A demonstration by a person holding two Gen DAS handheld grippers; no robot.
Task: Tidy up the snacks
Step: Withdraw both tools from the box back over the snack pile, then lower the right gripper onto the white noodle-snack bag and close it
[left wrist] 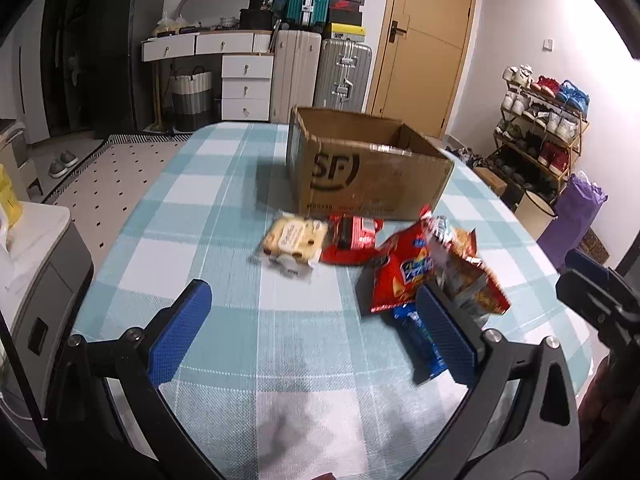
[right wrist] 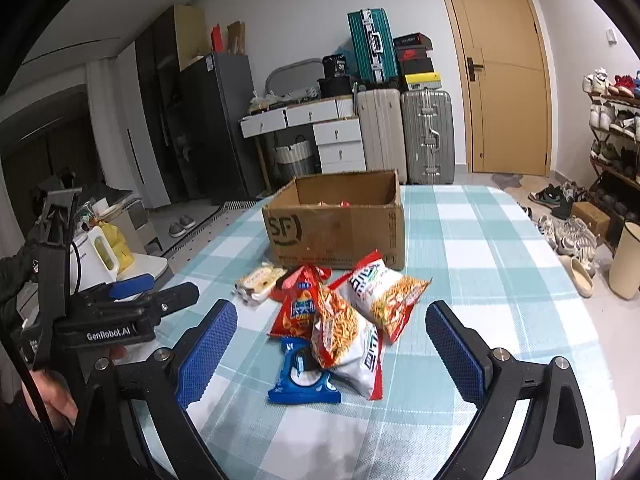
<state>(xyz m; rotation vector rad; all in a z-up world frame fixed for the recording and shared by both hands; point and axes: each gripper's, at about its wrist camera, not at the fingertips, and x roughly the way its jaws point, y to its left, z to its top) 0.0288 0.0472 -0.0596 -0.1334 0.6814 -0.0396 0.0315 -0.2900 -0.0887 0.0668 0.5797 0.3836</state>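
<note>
An open cardboard box point(left wrist: 368, 176) point(right wrist: 340, 232) stands at the far side of the checked table point(left wrist: 224, 216) point(right wrist: 480, 264), with red packets showing inside. In front of it lie a pale cake packet point(left wrist: 294, 238) point(right wrist: 260, 280), a small red packet point(left wrist: 352, 240), a red chip bag point(left wrist: 404, 276) point(right wrist: 298, 308), two noodle-snack bags point(right wrist: 384, 292) point(right wrist: 344, 344) and a blue cookie packet point(left wrist: 420, 344) point(right wrist: 298, 376). My left gripper point(left wrist: 316, 320) point(right wrist: 174, 285) hovers open over bare cloth, left of the pile. My right gripper point(right wrist: 334, 350) point(left wrist: 572, 270) is wide open, framing the pile without touching it.
A white appliance point(right wrist: 100, 256) and a grey cabinet point(left wrist: 44, 280) stand just left of the table. Suitcases point(right wrist: 404, 132), white drawers point(right wrist: 340, 140) and a door point(right wrist: 504, 72) lie behind it. A shoe rack point(left wrist: 540, 128) and loose shoes point(right wrist: 568, 232) are on the right.
</note>
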